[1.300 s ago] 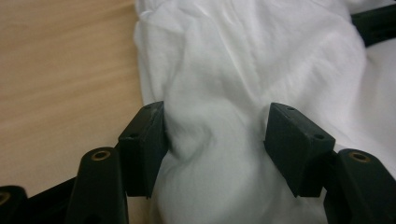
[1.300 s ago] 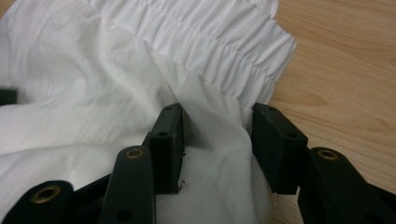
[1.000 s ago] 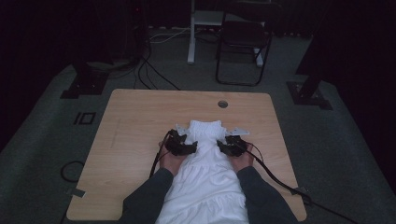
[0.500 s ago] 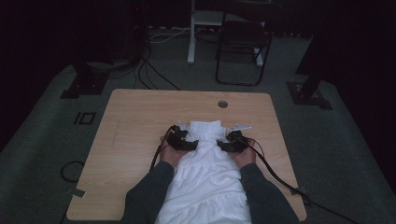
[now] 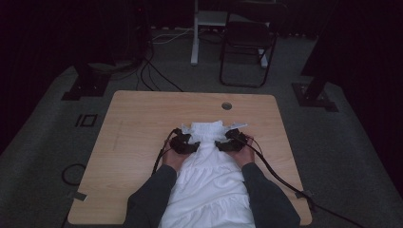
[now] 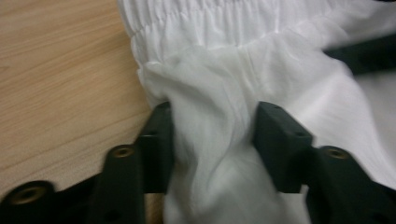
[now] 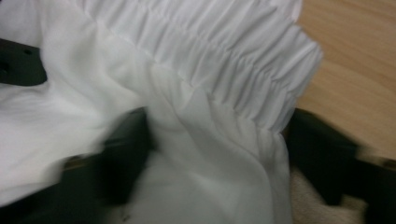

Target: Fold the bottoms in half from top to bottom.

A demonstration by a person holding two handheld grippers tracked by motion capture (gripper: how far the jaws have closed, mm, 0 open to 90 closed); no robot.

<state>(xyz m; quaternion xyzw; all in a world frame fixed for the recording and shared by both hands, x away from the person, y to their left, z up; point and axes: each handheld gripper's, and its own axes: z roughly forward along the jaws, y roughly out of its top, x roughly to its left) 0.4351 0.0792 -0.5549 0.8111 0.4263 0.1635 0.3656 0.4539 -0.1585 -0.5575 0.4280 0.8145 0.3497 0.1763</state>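
My left gripper (image 6: pixel 212 135) has just been closing its fingers (image 6: pixel 156 140) on a bunched fold of the white garment (image 5: pixel 209 175) lying on the bench (image 5: pixel 142 118), likely for straightening. My right gripper (image 7: pixel 219 158) straddles the gathered band; grip unclear.

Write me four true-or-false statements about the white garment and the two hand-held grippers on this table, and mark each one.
1. The white garment lies on a wooden table. True.
2. The left hand-held gripper has a fold of the garment between its jaws. True.
3. The right hand-held gripper rests at the table's far edge, away from the garment. False: it is at the garment's right side, by the gathered band.
4. The garment is black. False: it is white.
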